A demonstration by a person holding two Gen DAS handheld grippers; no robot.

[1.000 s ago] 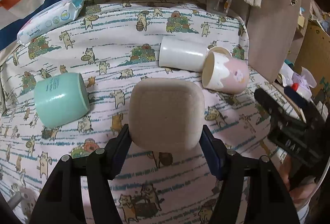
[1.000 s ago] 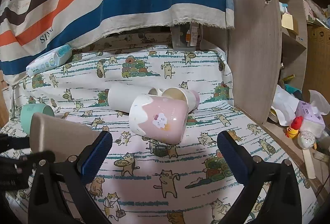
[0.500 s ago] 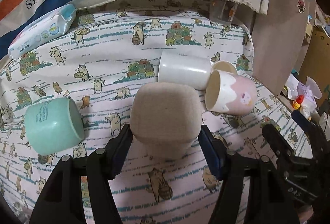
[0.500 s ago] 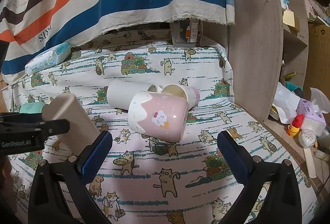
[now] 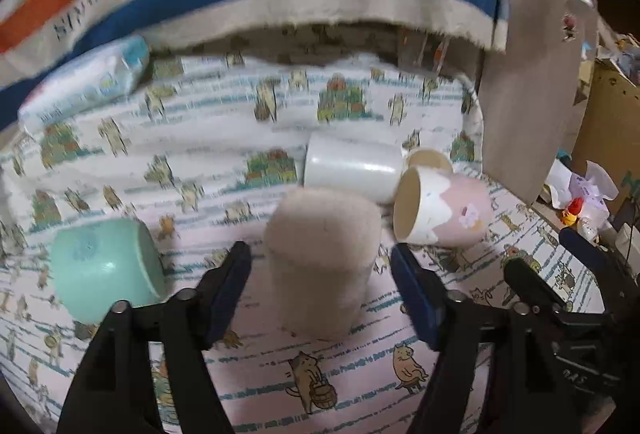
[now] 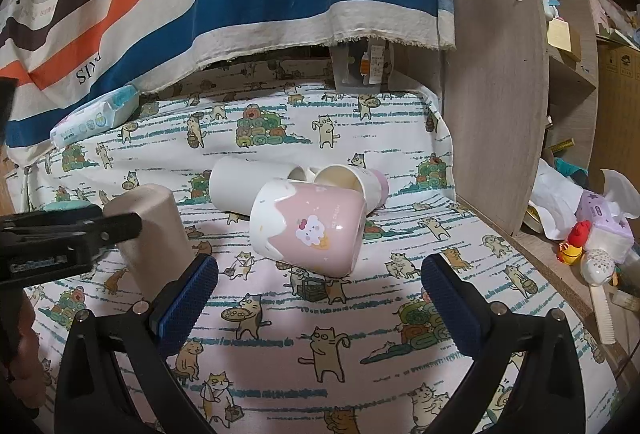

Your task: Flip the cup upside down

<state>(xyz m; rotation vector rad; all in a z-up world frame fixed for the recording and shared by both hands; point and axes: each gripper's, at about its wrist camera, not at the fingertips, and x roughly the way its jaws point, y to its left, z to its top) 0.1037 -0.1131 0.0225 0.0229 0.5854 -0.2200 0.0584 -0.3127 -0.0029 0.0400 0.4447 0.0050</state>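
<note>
A beige cup (image 5: 320,258) stands upside down on the cat-print cloth, its base up. My left gripper (image 5: 320,274) is open around it, with a gap between each blue pad and the cup wall. The beige cup also shows in the right wrist view (image 6: 152,234), with the left gripper's black arm (image 6: 68,234) beside it. My right gripper (image 6: 316,298) is open and empty, just in front of a pink cup (image 6: 308,226) that lies on its side.
A white cup (image 5: 352,166) and another pale cup (image 6: 348,182) lie on their sides behind the pink cup (image 5: 444,214). A mint cup (image 5: 104,266) lies at the left. A wipes pack (image 6: 96,114) lies at the back left. A wooden panel (image 6: 496,94) stands on the right.
The left gripper has turned the beige cup from tilted to standing base up on the cloth, and its jaws have opened off it. The right gripper has hardly moved.
</note>
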